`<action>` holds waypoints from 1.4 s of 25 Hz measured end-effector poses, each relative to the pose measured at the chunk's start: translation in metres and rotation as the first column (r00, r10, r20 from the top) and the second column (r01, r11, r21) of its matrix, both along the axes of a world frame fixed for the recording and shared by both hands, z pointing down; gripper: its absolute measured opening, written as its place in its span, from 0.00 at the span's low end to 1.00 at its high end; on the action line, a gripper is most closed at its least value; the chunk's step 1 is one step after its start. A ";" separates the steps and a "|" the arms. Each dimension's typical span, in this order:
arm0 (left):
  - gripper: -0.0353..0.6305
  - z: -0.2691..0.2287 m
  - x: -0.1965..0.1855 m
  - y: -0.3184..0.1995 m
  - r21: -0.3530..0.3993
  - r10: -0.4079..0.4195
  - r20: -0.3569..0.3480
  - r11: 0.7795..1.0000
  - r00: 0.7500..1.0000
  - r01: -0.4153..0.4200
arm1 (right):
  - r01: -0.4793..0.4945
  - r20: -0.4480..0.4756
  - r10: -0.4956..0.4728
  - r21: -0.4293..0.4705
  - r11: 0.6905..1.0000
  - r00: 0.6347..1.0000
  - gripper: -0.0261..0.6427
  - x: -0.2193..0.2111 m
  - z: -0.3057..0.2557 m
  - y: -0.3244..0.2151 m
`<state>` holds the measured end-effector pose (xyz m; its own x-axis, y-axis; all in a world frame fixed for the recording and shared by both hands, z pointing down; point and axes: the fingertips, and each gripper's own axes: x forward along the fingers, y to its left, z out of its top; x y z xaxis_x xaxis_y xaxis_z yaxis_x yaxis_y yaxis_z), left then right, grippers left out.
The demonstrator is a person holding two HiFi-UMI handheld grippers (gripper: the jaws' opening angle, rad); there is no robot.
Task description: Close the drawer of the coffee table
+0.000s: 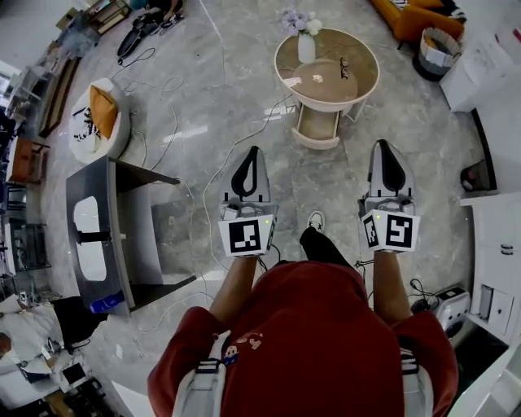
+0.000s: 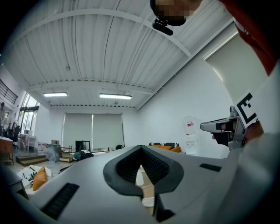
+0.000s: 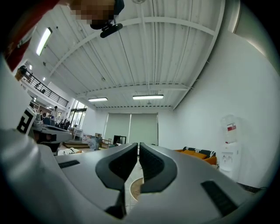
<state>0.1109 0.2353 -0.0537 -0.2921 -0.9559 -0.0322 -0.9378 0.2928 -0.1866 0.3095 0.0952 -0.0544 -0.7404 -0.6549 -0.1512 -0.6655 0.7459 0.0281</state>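
The round coffee table stands ahead of me on the marble floor, with a vase of flowers on its top. Its cream drawer is pulled out toward me. My left gripper and right gripper are held level, side by side, short of the drawer and touching nothing. Both are shut and hold nothing. In the left gripper view the left gripper has its tips together, and a strip of the table shows through its pads. In the right gripper view the right gripper is closed over the table top.
A grey desk stands at the left, and a white pouf with an orange cushion lies beyond it. Cables trail across the floor toward the table. White cabinets line the right side. An orange sofa sits far right.
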 end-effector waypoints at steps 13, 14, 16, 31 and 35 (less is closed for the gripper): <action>0.07 -0.011 -0.042 -0.126 -0.013 0.083 0.007 0.996 0.997 -0.083 | -0.050 0.001 0.050 -0.014 0.999 0.999 0.08 -0.049 0.000 -0.114; 0.07 -0.011 -0.049 -0.131 -0.013 0.087 0.012 0.996 0.996 -0.086 | -0.056 0.001 0.056 -0.015 0.998 0.998 0.08 -0.054 0.001 -0.119; 0.07 -0.010 -0.065 -0.141 -0.005 0.090 0.019 0.996 0.996 -0.090 | -0.069 -0.001 0.069 -0.010 0.998 0.998 0.08 -0.065 0.004 -0.126; 0.07 -0.011 -0.242 -0.213 -0.046 0.371 -0.007 0.928 0.929 -0.370 | -0.343 0.033 0.347 -0.100 0.934 0.937 0.08 -0.221 0.001 -0.151; 0.07 -0.015 -0.275 -0.223 -0.039 0.432 -0.029 0.901 0.901 -0.433 | -0.407 0.010 0.409 -0.095 0.909 0.912 0.08 -0.251 -0.006 -0.144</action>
<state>-0.1637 0.0118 -0.0685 0.1501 -0.9886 0.0139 -0.9739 -0.1503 -0.1703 0.0588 -0.0484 -0.0605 -0.4019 -0.9107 -0.0953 -0.9118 0.4076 -0.0498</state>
